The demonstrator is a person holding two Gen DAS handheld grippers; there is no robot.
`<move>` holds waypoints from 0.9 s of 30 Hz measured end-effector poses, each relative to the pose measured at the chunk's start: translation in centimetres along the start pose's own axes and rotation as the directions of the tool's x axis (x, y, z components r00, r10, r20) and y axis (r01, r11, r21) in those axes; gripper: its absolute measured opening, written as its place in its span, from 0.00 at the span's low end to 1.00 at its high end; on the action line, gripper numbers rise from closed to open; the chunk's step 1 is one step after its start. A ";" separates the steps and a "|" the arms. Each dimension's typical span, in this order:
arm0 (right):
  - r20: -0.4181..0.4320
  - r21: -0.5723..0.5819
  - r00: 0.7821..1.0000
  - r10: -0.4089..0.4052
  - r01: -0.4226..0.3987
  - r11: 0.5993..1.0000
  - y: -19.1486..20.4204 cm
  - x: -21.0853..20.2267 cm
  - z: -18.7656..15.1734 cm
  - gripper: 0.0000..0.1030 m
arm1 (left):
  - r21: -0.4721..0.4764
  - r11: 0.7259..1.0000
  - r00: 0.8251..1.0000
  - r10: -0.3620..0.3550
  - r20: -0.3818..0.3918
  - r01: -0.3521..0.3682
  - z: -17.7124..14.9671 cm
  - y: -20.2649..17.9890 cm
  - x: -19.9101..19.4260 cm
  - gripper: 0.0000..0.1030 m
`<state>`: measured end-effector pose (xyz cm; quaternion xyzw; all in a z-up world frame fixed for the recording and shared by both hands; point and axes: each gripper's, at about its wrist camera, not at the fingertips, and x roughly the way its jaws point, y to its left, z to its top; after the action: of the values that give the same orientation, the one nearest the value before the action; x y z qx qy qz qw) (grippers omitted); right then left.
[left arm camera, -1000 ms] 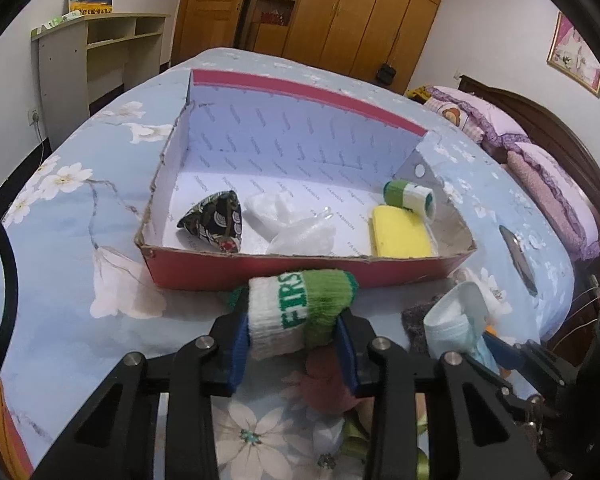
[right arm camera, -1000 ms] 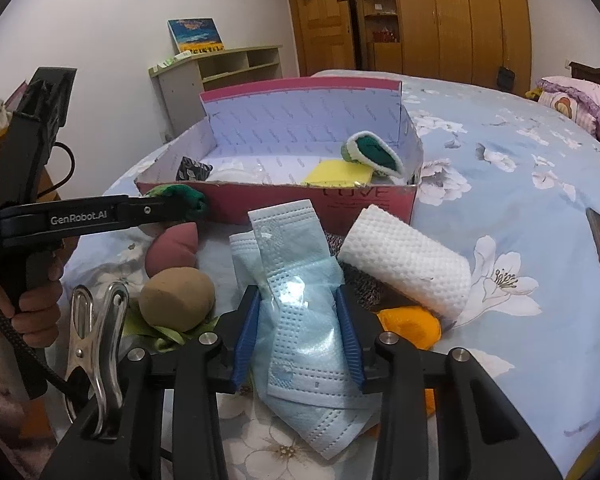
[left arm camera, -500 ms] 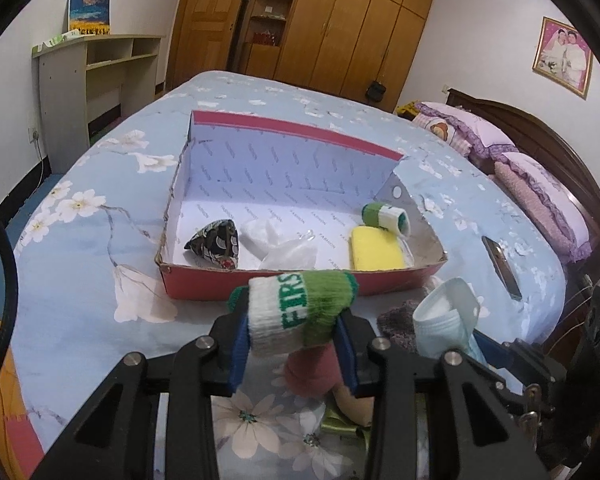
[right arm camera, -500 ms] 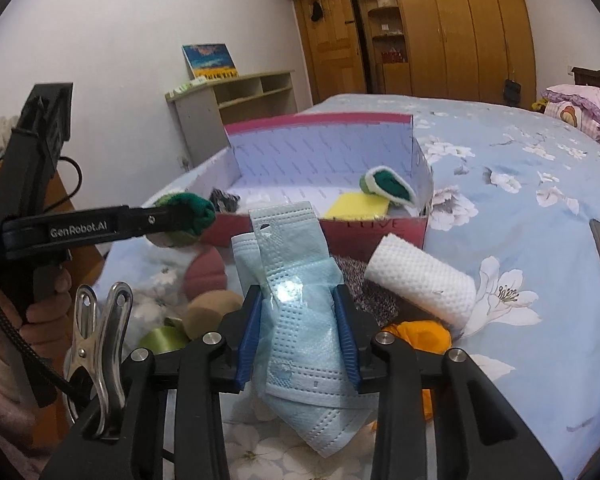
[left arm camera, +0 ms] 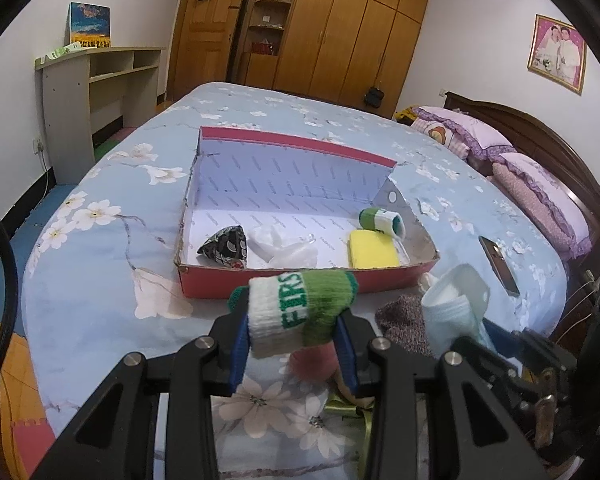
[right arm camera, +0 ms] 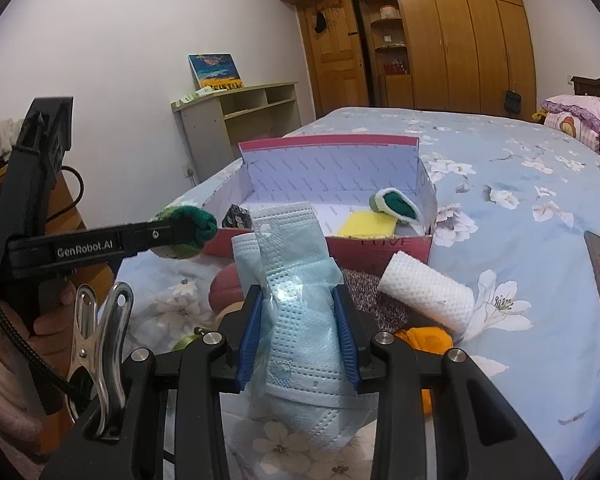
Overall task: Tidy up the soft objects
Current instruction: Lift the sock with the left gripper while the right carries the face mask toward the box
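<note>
Above the floral bedspread (left arm camera: pixel 100 280), short of the red box (left arm camera: pixel 300 280), we hold two things aloft — our left gripper (left arm camera: pixel 294 332) clenched on a green-and-white knitted sock (left arm camera: pixel 300 308), our right gripper (right arm camera: pixel 298 332) clamped on a blue face mask (right arm camera: pixel 300 312).

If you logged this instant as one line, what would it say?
left gripper: shut on knitted sock | right gripper: shut on face mask | box: sponge inside | both held short of box
</note>
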<state>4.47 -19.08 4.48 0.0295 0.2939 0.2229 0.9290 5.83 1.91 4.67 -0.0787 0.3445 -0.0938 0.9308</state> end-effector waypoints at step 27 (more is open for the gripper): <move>-0.019 -0.018 1.000 -0.011 0.010 1.000 -1.1 1.6 7.6 0.34 | 0.070 0.996 0.998 0.043 0.049 -0.046 4.8 -0.3 1.6 0.38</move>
<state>10.28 -18.80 9.67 0.0173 0.3010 0.2209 0.9275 10.16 1.64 7.33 -0.0398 0.3203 -0.0834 0.9428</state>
